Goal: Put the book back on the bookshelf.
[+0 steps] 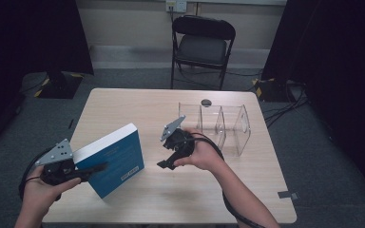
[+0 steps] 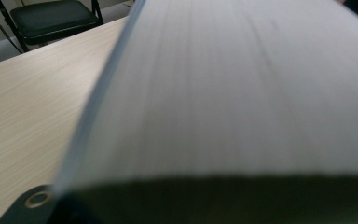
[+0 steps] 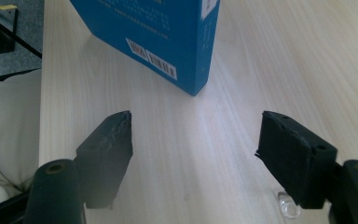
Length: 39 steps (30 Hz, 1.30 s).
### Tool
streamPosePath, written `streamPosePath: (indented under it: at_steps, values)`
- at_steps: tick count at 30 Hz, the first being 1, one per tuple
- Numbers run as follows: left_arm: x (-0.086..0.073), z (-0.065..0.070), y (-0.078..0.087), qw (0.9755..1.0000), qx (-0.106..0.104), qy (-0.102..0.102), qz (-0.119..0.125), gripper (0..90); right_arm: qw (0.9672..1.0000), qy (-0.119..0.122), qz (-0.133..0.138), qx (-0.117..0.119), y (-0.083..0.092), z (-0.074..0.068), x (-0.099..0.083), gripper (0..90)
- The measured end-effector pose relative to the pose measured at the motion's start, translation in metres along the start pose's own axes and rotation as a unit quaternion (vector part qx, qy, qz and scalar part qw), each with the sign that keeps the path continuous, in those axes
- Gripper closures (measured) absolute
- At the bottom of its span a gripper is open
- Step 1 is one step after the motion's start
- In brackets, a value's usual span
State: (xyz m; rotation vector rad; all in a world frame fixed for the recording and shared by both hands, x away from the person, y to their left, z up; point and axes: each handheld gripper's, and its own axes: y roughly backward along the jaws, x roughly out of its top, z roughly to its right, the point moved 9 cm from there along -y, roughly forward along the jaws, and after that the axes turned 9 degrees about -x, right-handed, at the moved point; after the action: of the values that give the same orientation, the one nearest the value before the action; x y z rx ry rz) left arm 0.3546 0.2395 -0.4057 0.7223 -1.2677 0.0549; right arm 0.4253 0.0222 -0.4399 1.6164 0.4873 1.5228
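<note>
Left gripper [image 1: 88, 172] clamps thick blue book [image 1: 116, 159] — matte cover, pale wood-grain table [image 1: 180, 199].

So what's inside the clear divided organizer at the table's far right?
The clear organizer looks empty through its walls. A small dark round object lies behind it. The right hand hides its near-left corner.

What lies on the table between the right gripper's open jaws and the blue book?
Nothing: in the right gripper view, bare wooden table runs from the right gripper to the blue book, which the left gripper holds.
</note>
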Motion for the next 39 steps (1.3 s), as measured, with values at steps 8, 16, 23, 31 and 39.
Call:
streamPosePath:
  at_steps: [8,16,23,31,39]
  values:
    - [0.0,0.001,0.0,1.0,0.001,-0.001,0.001,59.1,0.9998,0.017,0.009,0.005,0.002,0.002,0.024,26.6]
    - [0.0,0.0,0.0,1.0,0.001,-0.001,0.0,59.1,0.9988,0.026,0.038,0.015,0.003,-0.002,0.055,25.8]
    - [0.0,0.0,0.0,1.0,0.0,-0.001,0.001,59.1,0.998,0.029,0.051,0.023,-0.004,-0.001,0.073,25.6]
    - [0.0,-0.001,0.0,1.0,-0.002,-0.002,0.0,59.0,0.9964,0.035,0.067,0.038,-0.015,-0.005,0.091,24.9]
    - [0.0,-0.004,0.001,1.0,0.005,0.0,0.004,58.9,0.9933,0.058,0.082,0.057,-0.023,-0.014,0.1,32.5]
